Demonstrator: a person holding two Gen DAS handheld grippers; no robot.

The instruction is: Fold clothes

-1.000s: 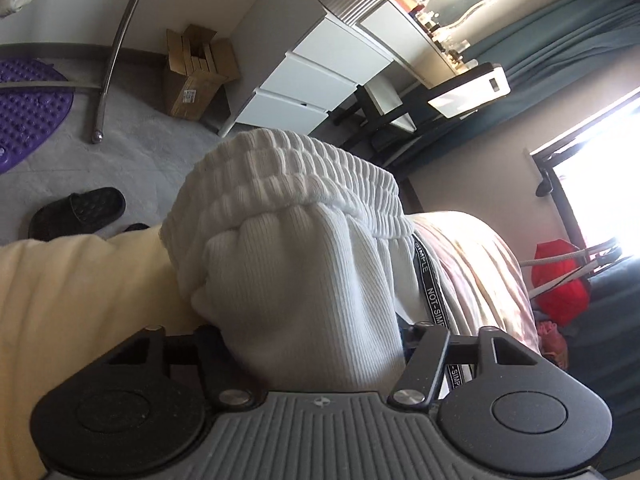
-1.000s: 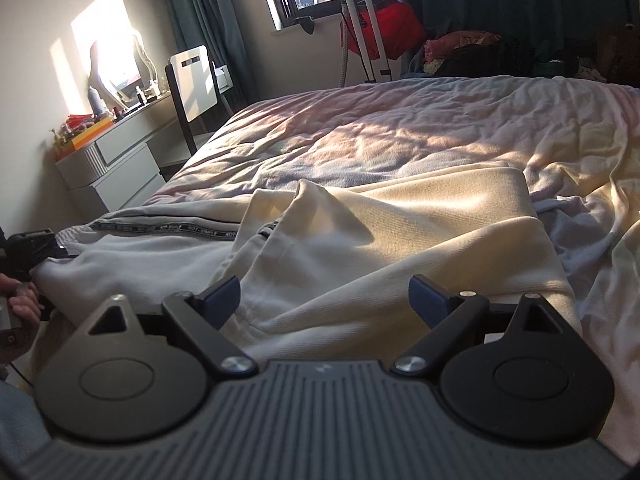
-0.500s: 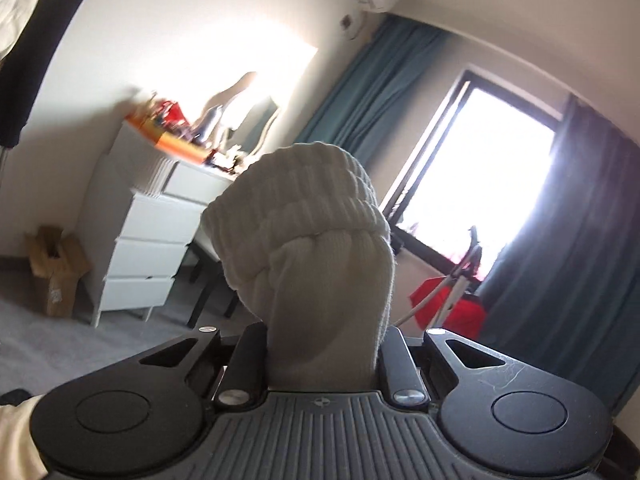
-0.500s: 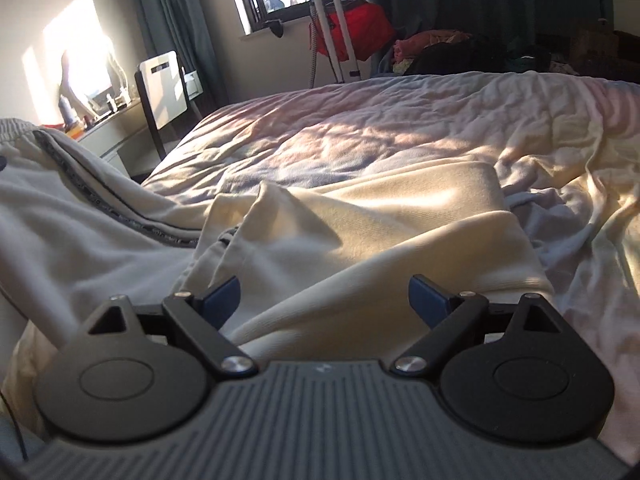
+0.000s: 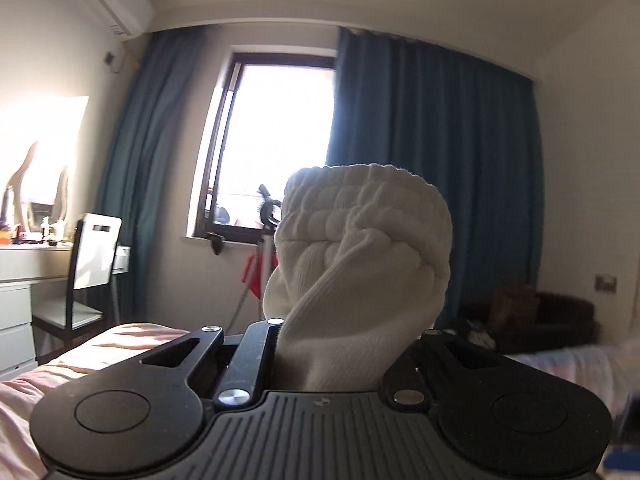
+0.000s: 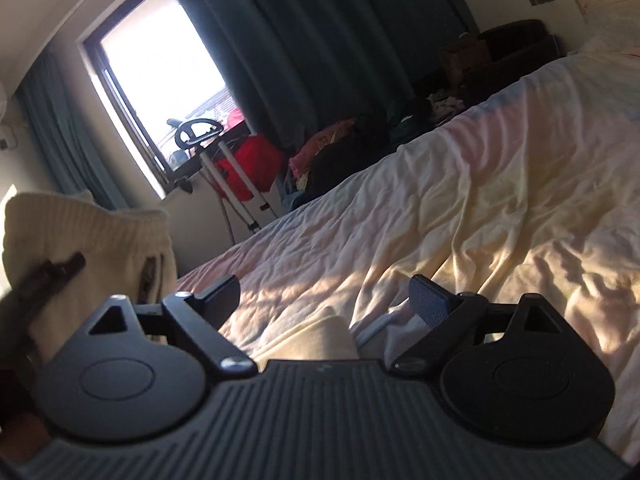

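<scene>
Aloft, left gripper (image 5: 344, 344) pinches the white ribbed waistband (image 5: 360, 256) — right gripper (image 6: 324, 300) gapes wide, empty, above the bed (image 6: 500, 184).

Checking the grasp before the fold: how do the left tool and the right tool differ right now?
The left tool is shut on the white ribbed waistband, bunched between its fingers; the right tool is open and holds nothing. The left tool is raised toward the window; the right tool sits low over the bed. Both are black two-finger tools.
</scene>
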